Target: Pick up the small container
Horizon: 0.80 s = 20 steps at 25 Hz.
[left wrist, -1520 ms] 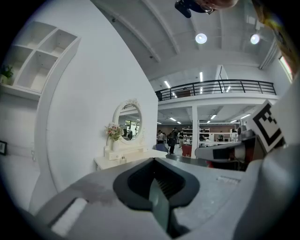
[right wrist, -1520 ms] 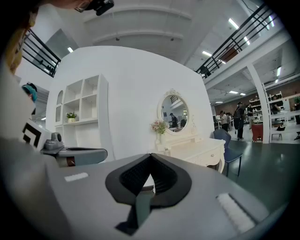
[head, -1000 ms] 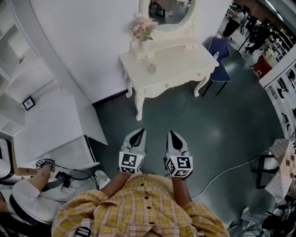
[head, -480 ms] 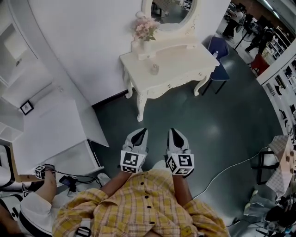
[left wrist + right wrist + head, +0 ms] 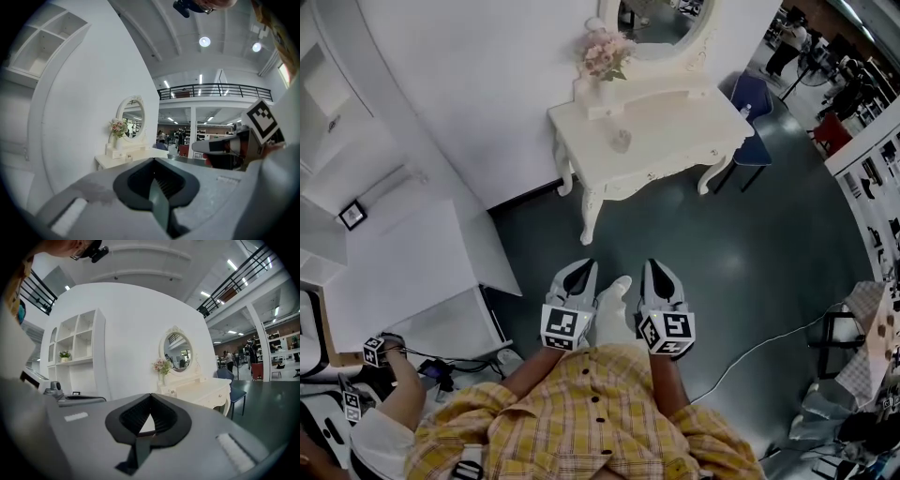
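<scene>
While I stand well short of the cream carved dressing table (image 5: 675, 131), I hold my left gripper (image 5: 584, 268) and right gripper (image 5: 651, 267) level, jaws pressed together and empty. The small pale container (image 5: 622, 141) sits on that tabletop, too far to reach for yet.

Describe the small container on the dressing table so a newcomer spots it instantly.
Find the cream dressing table against the white wall, under the oval mirror. The small container stands alone on the open tabletop, left of centre, in front of the raised back shelf. Unlike the vase of pink flowers up on that shelf, it is low, squat and pale.
</scene>
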### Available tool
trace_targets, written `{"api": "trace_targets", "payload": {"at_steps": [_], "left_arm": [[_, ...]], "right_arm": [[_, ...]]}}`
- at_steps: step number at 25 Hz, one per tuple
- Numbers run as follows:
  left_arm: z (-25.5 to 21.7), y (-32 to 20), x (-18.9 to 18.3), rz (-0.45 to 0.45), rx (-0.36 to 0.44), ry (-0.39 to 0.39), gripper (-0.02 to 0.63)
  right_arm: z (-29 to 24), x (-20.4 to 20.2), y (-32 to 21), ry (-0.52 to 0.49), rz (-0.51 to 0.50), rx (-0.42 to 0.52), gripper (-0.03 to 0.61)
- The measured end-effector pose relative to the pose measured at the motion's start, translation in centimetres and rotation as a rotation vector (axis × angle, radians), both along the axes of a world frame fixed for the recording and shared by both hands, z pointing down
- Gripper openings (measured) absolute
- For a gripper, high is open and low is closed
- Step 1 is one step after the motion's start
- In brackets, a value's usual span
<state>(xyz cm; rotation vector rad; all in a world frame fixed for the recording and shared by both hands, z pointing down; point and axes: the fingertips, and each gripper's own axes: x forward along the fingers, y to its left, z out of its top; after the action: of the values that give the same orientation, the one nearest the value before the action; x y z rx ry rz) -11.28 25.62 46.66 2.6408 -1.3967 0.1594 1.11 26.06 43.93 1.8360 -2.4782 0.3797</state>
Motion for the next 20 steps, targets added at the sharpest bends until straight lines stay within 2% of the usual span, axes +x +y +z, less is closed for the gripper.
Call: {"api": "trace_targets", "payload": {"at_steps": [9,20], "left_arm": [[0.9,-5.0,0.3,-0.025,-0.021,-0.011,-0.002],[1.6,-16.1,2.7,-0.038,-0.02,-0.033,-0.002]], "right_arm": [[1.1,0.3,-5.3,-0.008,-0.024,-0.009,0.003],[1.2,3.0,-16.7,-0.008,-0.038,-0.005,0.002]]}}
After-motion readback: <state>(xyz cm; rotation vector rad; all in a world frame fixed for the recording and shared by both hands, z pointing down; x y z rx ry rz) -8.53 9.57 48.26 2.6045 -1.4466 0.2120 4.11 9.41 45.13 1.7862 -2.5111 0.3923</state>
